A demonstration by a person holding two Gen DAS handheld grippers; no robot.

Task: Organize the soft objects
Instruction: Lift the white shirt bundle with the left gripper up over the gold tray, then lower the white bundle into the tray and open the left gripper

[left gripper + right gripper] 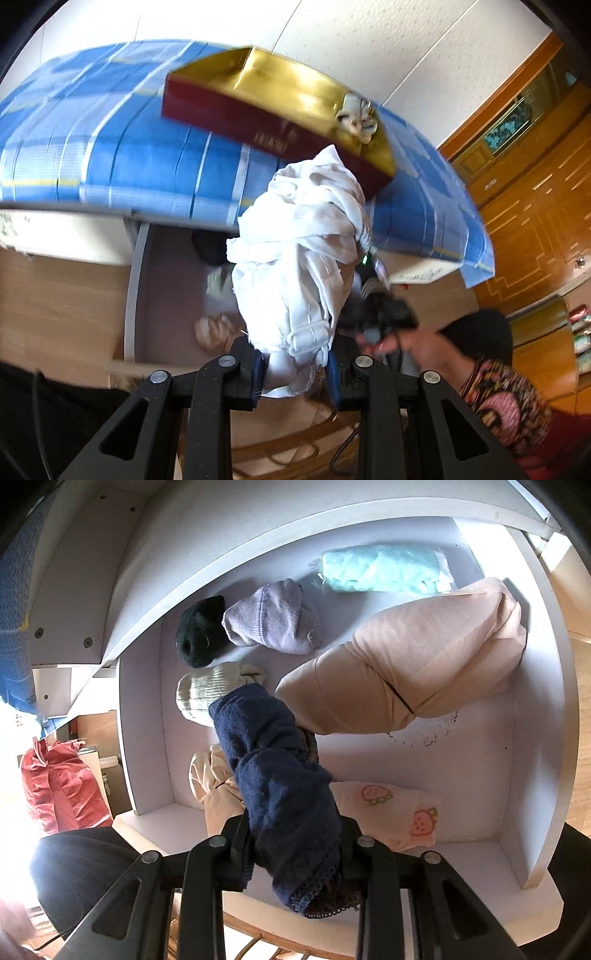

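The left tool (295, 369) is clenched on a bunched white cloth (299, 254), held above the open drawer (162, 280). The right tool (295, 845) grips a navy cloth (280, 775) over the drawer (461, 768), probably for stowing among the rolled socks (273, 620).

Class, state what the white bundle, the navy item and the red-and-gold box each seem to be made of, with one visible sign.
White bundle: thin woven cloth, probably cotton; matte, creased folds and stitched bands.
Navy item: soft fuzzy knit with a lace edge; nap and scalloped trim.
Red-and-gold box: likely card with a shiny gold lining; stiff straight walls, bright sheen.
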